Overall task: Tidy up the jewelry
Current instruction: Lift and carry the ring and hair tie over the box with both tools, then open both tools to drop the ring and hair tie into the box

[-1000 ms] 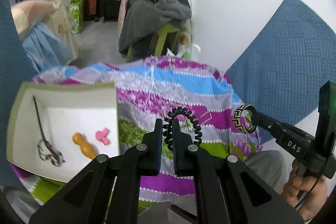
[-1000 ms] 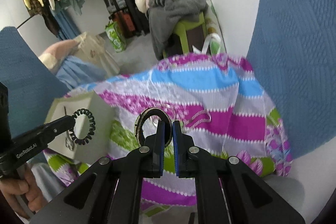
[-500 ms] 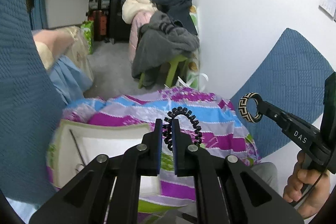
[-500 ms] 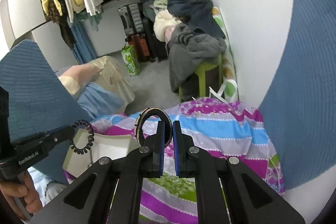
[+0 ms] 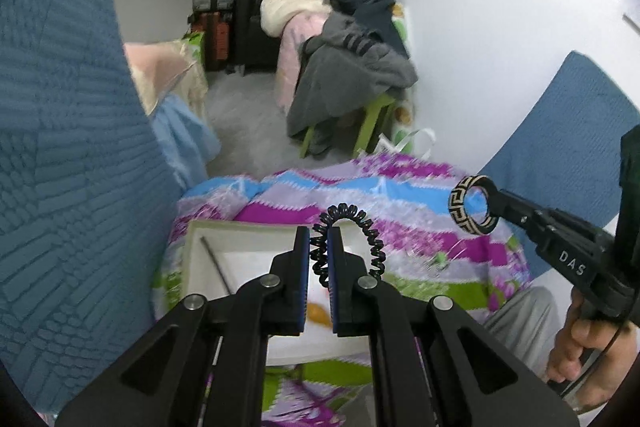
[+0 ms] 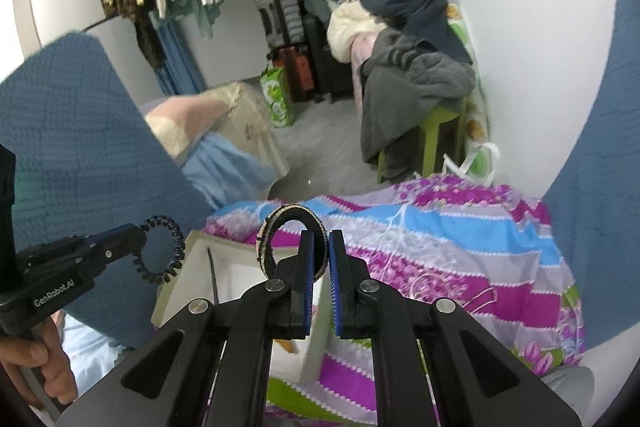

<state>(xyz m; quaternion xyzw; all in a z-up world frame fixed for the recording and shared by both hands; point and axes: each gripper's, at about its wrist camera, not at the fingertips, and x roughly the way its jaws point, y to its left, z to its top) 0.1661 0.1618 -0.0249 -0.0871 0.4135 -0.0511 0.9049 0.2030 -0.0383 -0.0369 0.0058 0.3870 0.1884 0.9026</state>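
**Coil tie and patterned bangle held above the white box**

A black spiral hair tie (image 5: 347, 241) is pinched between the nearly closed fingers of the left gripper (image 5: 319, 251), its loop standing up above the fingertips. It is held over the white box (image 5: 208, 259), which rests on the striped floral cloth (image 5: 420, 227). A thin dark stick (image 5: 218, 267) and an orange piece (image 5: 317, 313) are seen inside the box.

A black-and-cream patterned bangle (image 6: 290, 241) is clamped by the right gripper (image 6: 319, 253), whose fingers are drawn almost together. It is carried above the box's right edge. A green stool heaped with clothes (image 6: 416, 87) is seen well beyond the box.
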